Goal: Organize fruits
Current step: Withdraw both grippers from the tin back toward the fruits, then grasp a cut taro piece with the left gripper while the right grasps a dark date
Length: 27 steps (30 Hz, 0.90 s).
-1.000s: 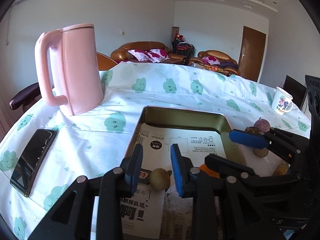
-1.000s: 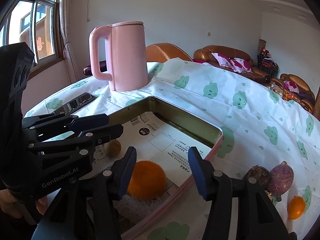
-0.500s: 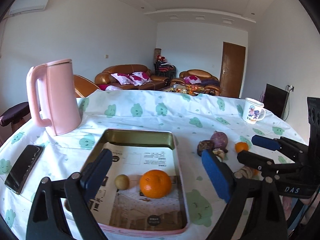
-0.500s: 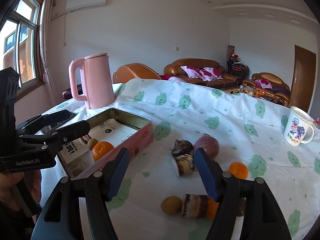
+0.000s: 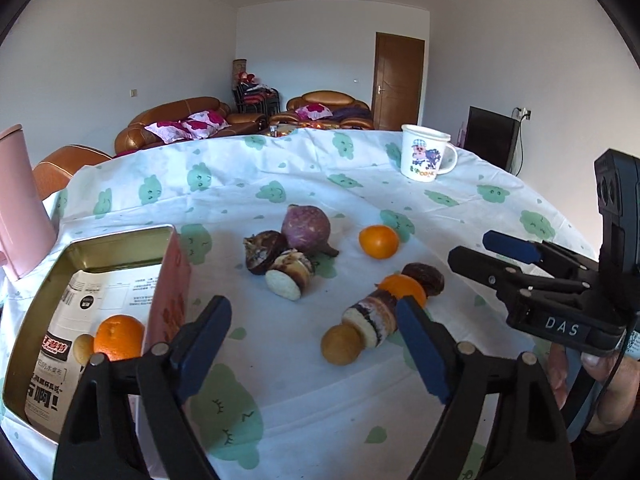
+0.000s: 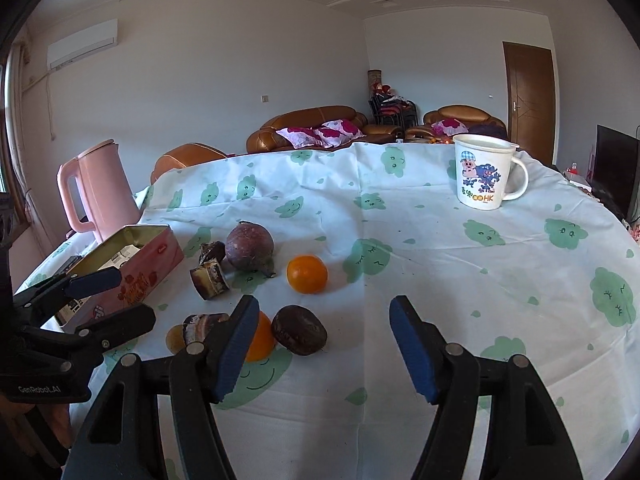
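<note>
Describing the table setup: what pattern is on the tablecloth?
The tablecloth is white with green smiling cloud shapes, clearest in the right wrist view.

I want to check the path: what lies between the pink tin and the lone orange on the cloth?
In the right wrist view, a purple round root and two dark cut pieces lie between pink tin and orange.

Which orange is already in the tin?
The orange at the near end of the pink tin, beside a small tan fruit. The other two oranges lie out on the tablecloth.
</note>
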Tool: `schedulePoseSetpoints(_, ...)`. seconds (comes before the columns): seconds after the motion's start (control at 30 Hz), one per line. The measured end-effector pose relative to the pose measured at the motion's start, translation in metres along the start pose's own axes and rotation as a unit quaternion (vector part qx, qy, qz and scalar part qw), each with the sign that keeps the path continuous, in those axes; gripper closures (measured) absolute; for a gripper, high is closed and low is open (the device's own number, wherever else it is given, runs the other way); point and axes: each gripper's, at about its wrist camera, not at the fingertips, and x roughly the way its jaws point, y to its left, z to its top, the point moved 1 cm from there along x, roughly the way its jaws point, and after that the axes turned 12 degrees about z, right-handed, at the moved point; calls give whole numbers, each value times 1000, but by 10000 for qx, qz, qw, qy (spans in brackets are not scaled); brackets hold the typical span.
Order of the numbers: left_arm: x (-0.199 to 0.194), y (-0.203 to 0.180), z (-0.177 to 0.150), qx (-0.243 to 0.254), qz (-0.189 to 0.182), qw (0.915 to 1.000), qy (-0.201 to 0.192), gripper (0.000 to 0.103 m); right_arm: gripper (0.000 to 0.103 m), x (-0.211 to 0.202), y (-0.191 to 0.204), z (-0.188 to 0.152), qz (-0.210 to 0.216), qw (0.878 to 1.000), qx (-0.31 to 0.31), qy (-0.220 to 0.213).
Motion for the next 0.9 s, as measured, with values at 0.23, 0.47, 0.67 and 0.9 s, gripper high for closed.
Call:
schedulePoseSetpoints(0.23, 21, -26, 0, 416, -369, 9975, 435, 37, 34, 7, -15, 2, 178, 9991, 302, 242)
schedulePoseSetpoints(0.47, 38, -31, -1, 374, -803, 9924, 859, 43, 57, 25, -6, -1, 386, 9968, 74, 699)
schedulePoseSetpoints(0.67, 38, -25, -1, 123, -898, 9922, 856, 52, 59, 38, -3, -2, 593, 9923, -3, 1092)
schedulePoseSetpoints(0.9, 43, -24, -1, 56, -880, 9915, 952, 48, 59, 52, -13, -1, 778, 9867, 315, 1394)
